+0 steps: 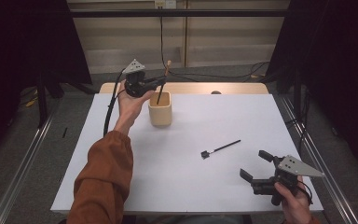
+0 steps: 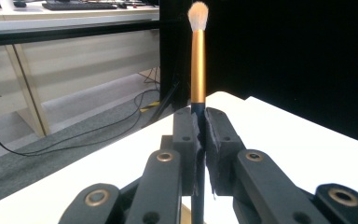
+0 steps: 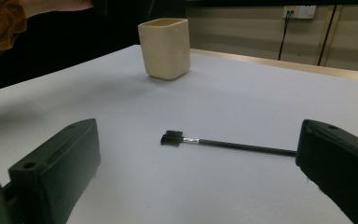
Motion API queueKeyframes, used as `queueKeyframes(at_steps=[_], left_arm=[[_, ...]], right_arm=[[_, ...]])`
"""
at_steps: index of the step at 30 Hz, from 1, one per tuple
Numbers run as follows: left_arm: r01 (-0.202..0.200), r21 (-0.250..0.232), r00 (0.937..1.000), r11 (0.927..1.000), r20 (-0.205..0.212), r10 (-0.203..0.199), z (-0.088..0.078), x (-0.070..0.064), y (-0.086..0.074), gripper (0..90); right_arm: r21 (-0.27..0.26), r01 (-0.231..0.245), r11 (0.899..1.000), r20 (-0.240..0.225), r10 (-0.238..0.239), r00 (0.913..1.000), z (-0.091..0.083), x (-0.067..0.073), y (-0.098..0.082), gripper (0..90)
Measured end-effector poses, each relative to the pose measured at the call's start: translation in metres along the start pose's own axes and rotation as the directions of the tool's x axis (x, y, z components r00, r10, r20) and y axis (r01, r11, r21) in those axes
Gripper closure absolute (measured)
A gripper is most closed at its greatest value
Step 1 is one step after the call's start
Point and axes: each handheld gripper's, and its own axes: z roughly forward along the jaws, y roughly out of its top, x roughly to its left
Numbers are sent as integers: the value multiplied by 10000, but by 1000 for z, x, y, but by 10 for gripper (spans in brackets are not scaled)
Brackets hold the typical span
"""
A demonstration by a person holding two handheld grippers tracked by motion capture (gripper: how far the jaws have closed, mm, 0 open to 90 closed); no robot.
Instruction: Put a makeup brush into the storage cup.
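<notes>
Right tool (image 1: 254,164), jaws wide and empty, rests at the near right of the counter (image 1: 121,186); spoolie brush (image 1: 220,149) lies just beyond it, not yet collected. Left tool (image 1: 161,80) clamps makeup brush (image 2: 197,60) upright, handle entering cup (image 1: 160,108) at far left.

Black curtains (image 1: 23,42) hung at both upper corners, pale wall panels (image 1: 223,37) stood between them, and cables (image 1: 242,74) trailed over grey carpet (image 1: 65,116).
</notes>
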Motion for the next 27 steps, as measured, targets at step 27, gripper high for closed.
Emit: queueKeyframes(at_steps=[27], left_arm=[[119,124,9998,9999,-175,-117,4,7,-36,836]], right_arm=[[18,3,10000,6,-3,10000,0,0,0,0]])
